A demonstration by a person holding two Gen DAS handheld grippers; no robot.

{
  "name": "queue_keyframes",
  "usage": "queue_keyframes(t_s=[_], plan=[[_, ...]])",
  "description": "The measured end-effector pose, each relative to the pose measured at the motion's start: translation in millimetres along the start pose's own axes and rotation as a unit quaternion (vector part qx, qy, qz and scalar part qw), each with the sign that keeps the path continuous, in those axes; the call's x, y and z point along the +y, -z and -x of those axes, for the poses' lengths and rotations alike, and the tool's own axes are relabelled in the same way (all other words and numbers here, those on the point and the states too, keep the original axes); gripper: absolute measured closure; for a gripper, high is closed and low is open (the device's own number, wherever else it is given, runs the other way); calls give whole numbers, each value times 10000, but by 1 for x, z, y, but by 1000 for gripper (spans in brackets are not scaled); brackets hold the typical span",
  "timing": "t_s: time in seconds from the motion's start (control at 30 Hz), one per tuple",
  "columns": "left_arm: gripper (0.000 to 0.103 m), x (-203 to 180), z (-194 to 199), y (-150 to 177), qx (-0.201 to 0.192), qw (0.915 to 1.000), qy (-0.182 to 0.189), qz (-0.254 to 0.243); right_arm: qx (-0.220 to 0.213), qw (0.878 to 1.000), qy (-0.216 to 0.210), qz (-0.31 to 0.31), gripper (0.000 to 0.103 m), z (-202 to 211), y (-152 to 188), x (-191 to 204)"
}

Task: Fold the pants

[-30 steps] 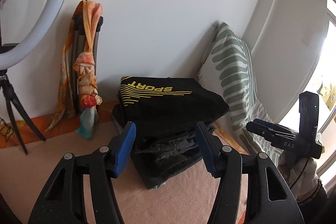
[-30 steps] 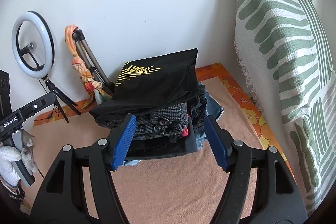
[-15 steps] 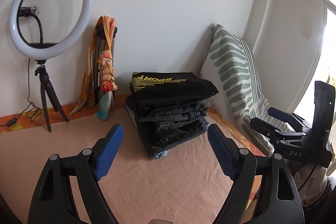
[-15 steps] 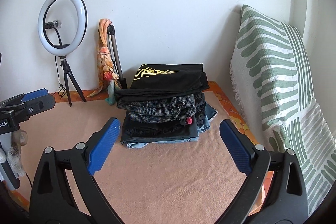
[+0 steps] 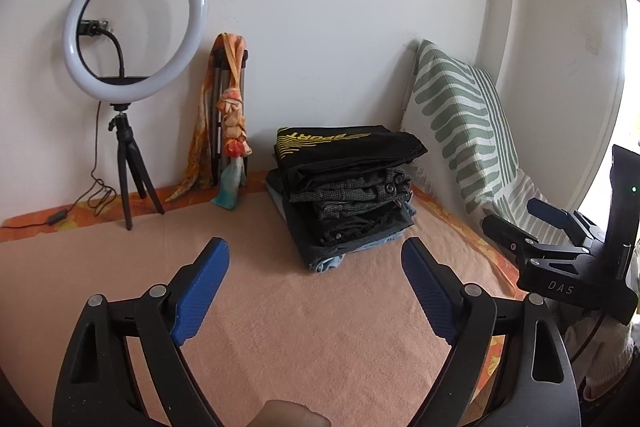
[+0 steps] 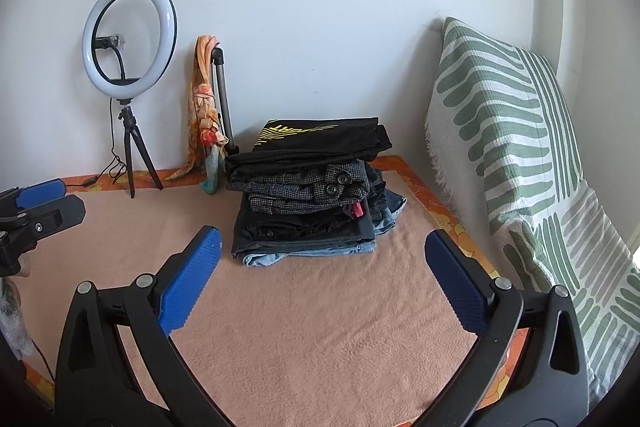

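A stack of folded pants (image 5: 344, 195) (image 6: 308, 199) rests on the peach blanket (image 5: 280, 327) (image 6: 320, 327) by the wall. On top lie black pants with a yellow SPORT print (image 5: 340, 143) (image 6: 316, 137), above a checked pair, dark pairs and jeans. My left gripper (image 5: 315, 251) hovers short of the stack, its jaws opening with nothing between the blue pads. My right gripper (image 6: 322, 237) is likewise back from the stack, jaws opening wide and empty. Each gripper also shows at the edge of the other's view: the right gripper (image 5: 520, 223), the left gripper (image 6: 40, 205).
A ring light on a small tripod (image 5: 136, 39) (image 6: 128, 35) stands at the back left, its cable along the wall. A folded stand draped with an orange scarf (image 5: 230, 115) (image 6: 206, 115) leans beside it. A green-striped pillow (image 5: 460, 123) (image 6: 512, 131) lines the right side.
Both grippers have drawn back from the stack of pants and their jaws have spread wider. The stack has stayed in place, looking smaller and farther off now.
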State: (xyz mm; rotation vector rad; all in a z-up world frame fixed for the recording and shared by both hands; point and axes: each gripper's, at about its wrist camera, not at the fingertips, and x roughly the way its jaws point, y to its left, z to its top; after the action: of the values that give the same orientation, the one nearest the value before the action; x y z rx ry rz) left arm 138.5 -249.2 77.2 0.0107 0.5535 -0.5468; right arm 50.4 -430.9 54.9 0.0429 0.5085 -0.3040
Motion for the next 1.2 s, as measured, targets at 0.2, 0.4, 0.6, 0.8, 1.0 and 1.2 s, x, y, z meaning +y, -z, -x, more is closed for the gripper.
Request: queue_keyframes(t_s=[0.2, 0.4, 0.6, 0.8, 1.0, 1.2], plan=[[4, 1, 6, 16, -101, 9998, -26, -148, 13, 9999, 20, -167, 0, -3, 15, -4], [3, -2, 3, 31, -76, 9989, -311, -356, 4, 10000, 4, -70, 0, -10, 26, 3], [3, -10, 5, 37, -97, 9982, -225, -543, 44, 9999, -53, -125, 0, -17, 32, 5], [1, -14, 5, 39, -109, 9982, -204, -549, 103, 9999, -9, -61, 0, -22, 36, 5], [1, -17, 4, 43, -58, 9971, -319, -684, 161, 9998, -56, -127, 0, -23, 39, 3], [1, -14, 3, 42, -54, 9973, -398, -613, 118, 9998, -70, -149, 0, -22, 37, 4]])
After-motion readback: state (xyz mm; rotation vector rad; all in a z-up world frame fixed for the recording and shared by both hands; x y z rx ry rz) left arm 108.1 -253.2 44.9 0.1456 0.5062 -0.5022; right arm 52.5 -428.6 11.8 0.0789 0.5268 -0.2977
